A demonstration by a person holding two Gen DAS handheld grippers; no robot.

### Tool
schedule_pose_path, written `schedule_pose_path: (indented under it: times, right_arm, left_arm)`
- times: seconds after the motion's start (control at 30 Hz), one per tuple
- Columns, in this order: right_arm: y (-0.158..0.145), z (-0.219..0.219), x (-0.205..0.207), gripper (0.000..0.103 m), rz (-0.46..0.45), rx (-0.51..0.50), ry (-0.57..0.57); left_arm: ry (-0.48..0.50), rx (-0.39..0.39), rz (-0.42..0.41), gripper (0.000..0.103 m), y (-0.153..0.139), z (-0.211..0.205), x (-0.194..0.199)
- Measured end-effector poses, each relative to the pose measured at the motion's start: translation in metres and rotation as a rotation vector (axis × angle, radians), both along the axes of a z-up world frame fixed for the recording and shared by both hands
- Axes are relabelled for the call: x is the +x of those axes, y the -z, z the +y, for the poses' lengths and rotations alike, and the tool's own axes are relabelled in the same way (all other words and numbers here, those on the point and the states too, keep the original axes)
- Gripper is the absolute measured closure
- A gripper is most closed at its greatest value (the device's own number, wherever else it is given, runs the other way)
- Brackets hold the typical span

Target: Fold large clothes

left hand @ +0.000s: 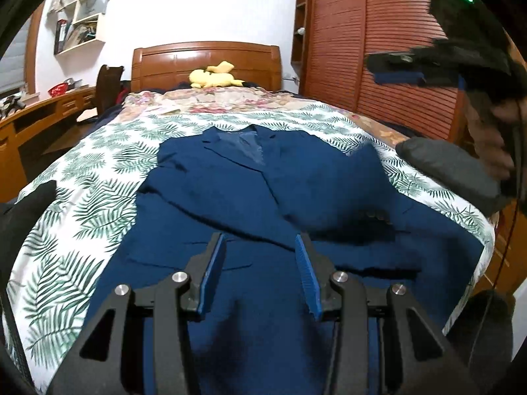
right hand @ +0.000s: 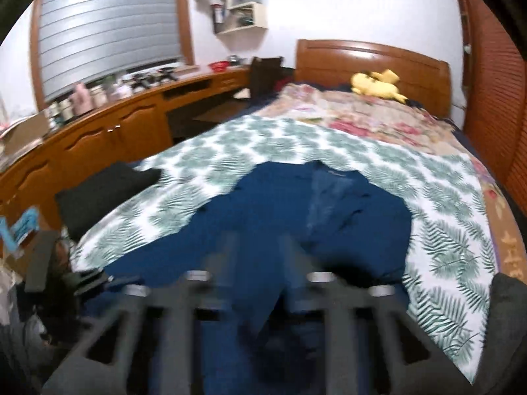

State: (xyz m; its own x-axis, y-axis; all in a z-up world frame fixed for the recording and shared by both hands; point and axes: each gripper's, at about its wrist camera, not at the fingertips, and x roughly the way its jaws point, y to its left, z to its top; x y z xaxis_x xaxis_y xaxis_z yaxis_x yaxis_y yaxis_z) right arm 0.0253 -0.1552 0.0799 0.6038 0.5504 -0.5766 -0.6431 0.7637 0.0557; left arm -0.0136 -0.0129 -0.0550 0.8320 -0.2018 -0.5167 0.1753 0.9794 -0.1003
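A navy blue suit jacket (left hand: 257, 191) lies flat, front up, on the leaf-print bedsheet (left hand: 82, 204), collar toward the headboard, its right sleeve folded across the chest. My left gripper (left hand: 260, 247) is open and empty, hovering just above the jacket's lower front. The right gripper (left hand: 398, 69) shows in the left wrist view, held high at the right above the bed. In the right wrist view the jacket (right hand: 296, 204) lies below the blurred right gripper (right hand: 260, 247), whose fingers stand apart with nothing between them.
A yellow plush toy (left hand: 212, 77) sits by the wooden headboard (left hand: 204, 59). A wooden wardrobe (left hand: 378, 33) stands on the right. A wooden desk (right hand: 98, 131) with clutter runs along the left. Dark folded clothing (right hand: 105, 191) lies at the bed's left edge.
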Motion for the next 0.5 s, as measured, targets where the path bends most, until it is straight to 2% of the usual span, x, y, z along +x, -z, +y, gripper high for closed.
schedule_pose_path:
  times: [0.2,0.5]
  right_arm:
    - [0.017,-0.021,-0.019,0.043,0.01,0.032,0.029]
    - [0.092,-0.085,-0.009,0.043,0.07,-0.011,0.245]
  left_arm:
    - [-0.01,0.015,-0.001,0.06,-0.009,-0.003,-0.011]
    - [0.092,0.074,0.037,0.06,-0.007,-0.048,-0.001]
